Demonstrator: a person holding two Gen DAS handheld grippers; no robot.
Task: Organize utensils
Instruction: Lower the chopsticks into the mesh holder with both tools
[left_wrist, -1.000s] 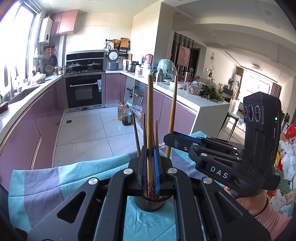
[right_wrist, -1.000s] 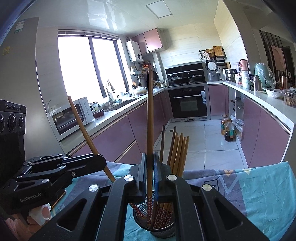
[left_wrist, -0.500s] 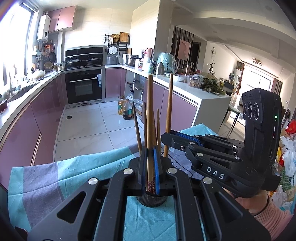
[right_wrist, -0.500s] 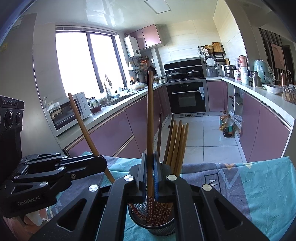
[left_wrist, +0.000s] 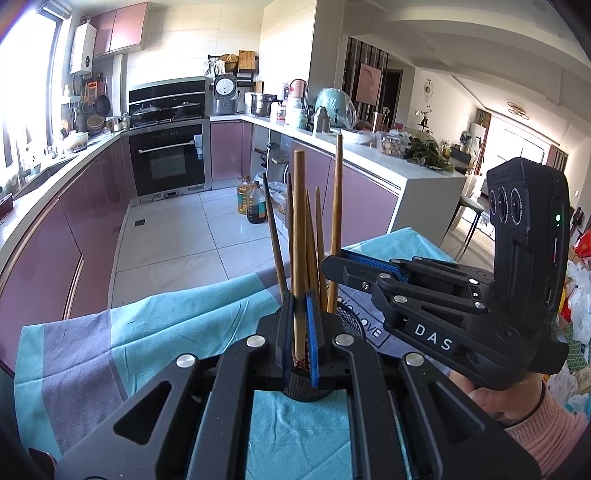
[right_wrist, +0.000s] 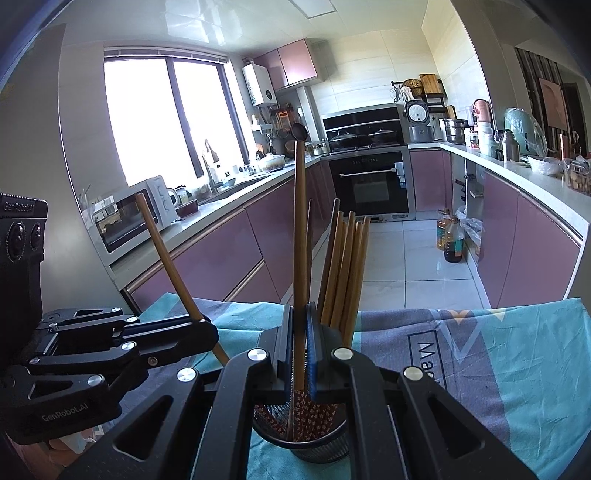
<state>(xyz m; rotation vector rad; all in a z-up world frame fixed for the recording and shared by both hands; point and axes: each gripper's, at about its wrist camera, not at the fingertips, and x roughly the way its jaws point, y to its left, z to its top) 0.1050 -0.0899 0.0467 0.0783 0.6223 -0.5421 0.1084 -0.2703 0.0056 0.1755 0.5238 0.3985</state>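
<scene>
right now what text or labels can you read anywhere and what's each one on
"DAS" on the side of the right hand-held gripper.
"GenRobot.AI" on the side of the left hand-held gripper; the same name on its camera block is only partly legible.
"LOVE" and "Ma", cut off, printed on the tablecloth.
Oven panel and appliance labels are too small to read.

Home kitchen: oven (left_wrist: 169, 158), pink cabinets (right_wrist: 236, 251), microwave (right_wrist: 133, 218).

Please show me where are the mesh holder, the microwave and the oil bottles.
mesh holder (right_wrist: 321, 448): right wrist view, front wall.
microwave (right_wrist: 127, 221): right wrist view, door.
oil bottles (left_wrist: 251, 201): left wrist view, bodies.
</scene>
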